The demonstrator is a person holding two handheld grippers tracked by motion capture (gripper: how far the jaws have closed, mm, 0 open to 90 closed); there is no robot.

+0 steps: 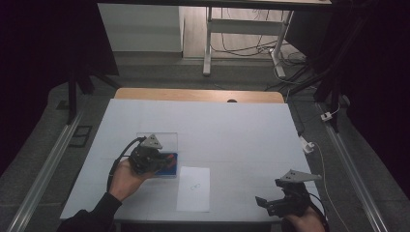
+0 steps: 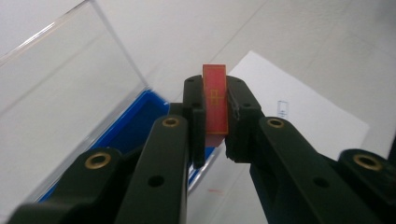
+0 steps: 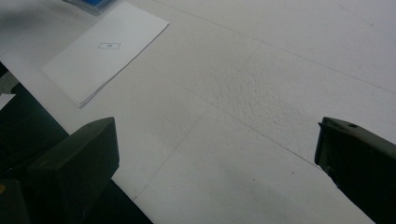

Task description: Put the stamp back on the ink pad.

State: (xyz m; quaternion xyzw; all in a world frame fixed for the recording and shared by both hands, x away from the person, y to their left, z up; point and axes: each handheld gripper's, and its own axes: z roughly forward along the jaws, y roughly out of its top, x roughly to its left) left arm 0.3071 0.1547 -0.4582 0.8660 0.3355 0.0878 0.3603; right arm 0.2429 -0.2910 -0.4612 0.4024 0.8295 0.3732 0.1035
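Note:
My left gripper (image 2: 215, 109) is shut on a small red stamp-like block (image 2: 215, 100) with a gold mark on its face, held upright between the pads. It hovers by the right edge of a blue tray (image 2: 140, 119) with a clear lid (image 2: 56, 88) standing open behind it. From above, the left gripper (image 1: 164, 162) sits over that blue tray (image 1: 173, 170) at the table's left. A white sheet of paper (image 1: 194, 188) with a small printed box (image 3: 109, 45) lies just right of the tray. My right gripper (image 1: 263, 203) rests open near the front right edge, jaws wide apart with nothing between them.
The table (image 1: 232, 130) is covered in white, with a wooden strip along its far edge. Its front edge (image 3: 126, 191) runs close under the right gripper. Beyond the table stand a desk frame (image 1: 208, 43) and loose cables on the floor.

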